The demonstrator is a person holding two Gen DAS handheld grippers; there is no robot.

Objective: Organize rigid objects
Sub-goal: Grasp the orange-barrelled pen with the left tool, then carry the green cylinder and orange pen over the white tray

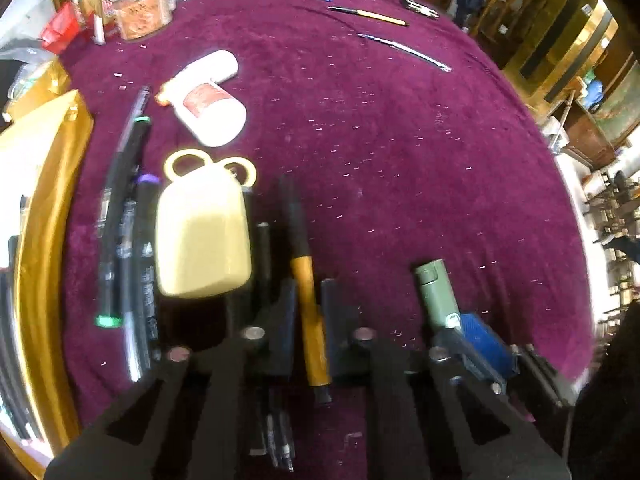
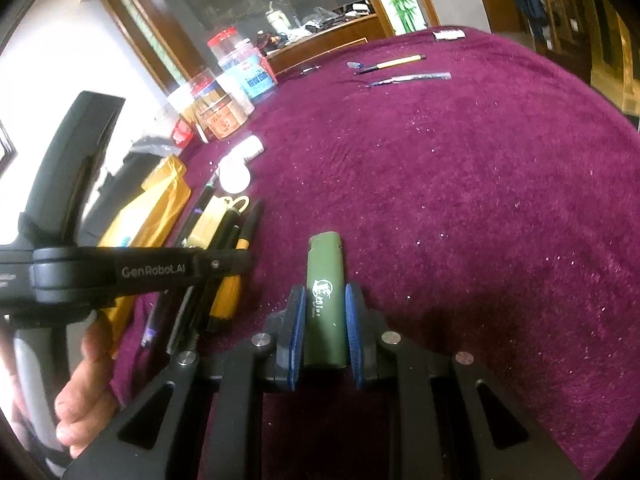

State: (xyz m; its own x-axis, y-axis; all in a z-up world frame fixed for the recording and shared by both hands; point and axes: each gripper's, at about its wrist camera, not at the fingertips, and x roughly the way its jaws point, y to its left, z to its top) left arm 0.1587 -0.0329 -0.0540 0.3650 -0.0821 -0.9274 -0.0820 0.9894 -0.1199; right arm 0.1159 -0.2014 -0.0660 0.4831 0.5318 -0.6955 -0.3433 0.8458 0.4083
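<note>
My right gripper (image 2: 323,300) is shut on a green lighter (image 2: 325,300), held over the purple cloth; the lighter also shows in the left wrist view (image 1: 434,292). My left gripper (image 1: 308,304) is around an orange and black pen (image 1: 308,292), its pads close on both sides; whether they touch it I cannot tell. The pen lies at the right end of a row: several black markers (image 1: 128,232), a cream case with scissor handles (image 1: 202,236) and two white bottles (image 1: 212,108). The row shows in the right wrist view (image 2: 224,232), left of the lighter.
More pens (image 1: 368,14) (image 1: 404,50) lie far across the purple table (image 1: 400,160). Jars (image 1: 140,8) stand at the back left. A gold bag (image 1: 44,200) lies along the left edge. The table's round edge drops off to the right.
</note>
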